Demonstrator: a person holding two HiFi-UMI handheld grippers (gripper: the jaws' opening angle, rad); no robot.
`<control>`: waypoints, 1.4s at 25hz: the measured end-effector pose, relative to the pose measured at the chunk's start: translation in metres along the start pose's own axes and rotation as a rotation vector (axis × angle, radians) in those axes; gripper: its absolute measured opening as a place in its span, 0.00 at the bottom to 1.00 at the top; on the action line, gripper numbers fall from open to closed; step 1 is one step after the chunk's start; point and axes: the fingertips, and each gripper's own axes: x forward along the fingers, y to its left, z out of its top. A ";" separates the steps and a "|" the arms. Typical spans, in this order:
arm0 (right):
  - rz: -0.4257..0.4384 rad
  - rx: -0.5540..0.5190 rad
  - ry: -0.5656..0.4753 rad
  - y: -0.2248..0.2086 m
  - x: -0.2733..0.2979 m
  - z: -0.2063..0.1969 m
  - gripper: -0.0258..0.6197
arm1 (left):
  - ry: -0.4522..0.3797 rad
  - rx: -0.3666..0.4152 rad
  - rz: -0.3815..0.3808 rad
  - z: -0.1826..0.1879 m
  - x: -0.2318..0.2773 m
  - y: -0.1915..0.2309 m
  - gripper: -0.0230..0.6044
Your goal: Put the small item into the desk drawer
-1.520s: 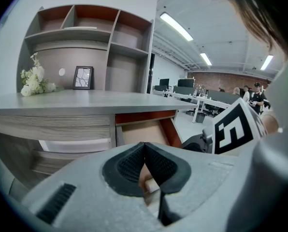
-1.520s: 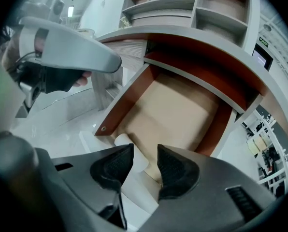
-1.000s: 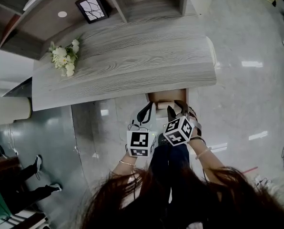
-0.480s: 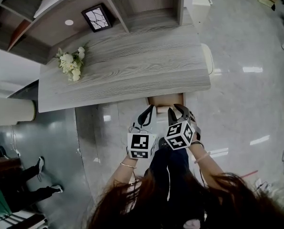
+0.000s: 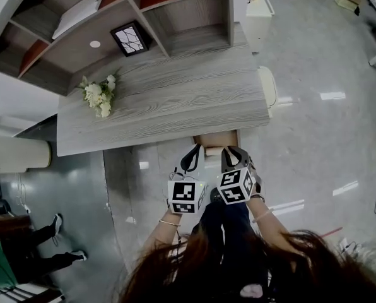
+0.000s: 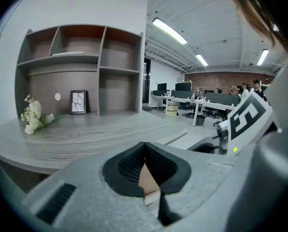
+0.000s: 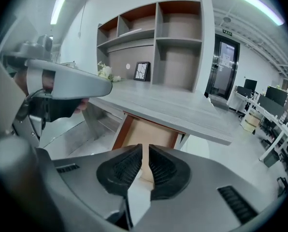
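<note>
The grey wood-grain surface [image 5: 163, 100] fills the middle of the head view. From under its near edge the drawer [image 5: 217, 137] stands pulled out, showing its bare tan bottom, and its long axis runs from 12 to 6 o'clock.

Both grippers hang off that open near end. The left gripper [image 6: 144, 145] sits toward 7 o'clock of the drawer and the right gripper [image 7: 145, 148] toward 5 o'clock, so the drawer lies at 12 o'clock from each.

- The left jaws are closed, with the tips meeting. Only a sliver of the tan drawer shows through the hollow below the tips, and nothing is held.
- The right jaws have just been closing and now stand a narrow slit apart. Nothing is between them – only the drawer's bottom shows through the gap.

Neither of the 2 grippers carries the small item, so I judge it is already in the drawer. A pale patch [image 5: 212, 151] at the drawer's near end may be the item or the drawer's front, but it is too small to tell.

If closing the drawer is next, the push runs toward 12 o'clock along its long axis. The right gripper looks the better aligned, since its view faces straight into the opening.
</note>
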 end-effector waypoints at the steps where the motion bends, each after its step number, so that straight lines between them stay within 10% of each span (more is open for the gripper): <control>1: -0.001 0.007 -0.003 -0.001 -0.003 0.002 0.10 | 0.002 -0.004 0.001 0.003 -0.001 -0.001 0.06; 35: -0.105 0.044 -0.177 -0.039 -0.116 0.106 0.04 | -0.044 -0.081 0.013 0.102 -0.058 -0.012 0.06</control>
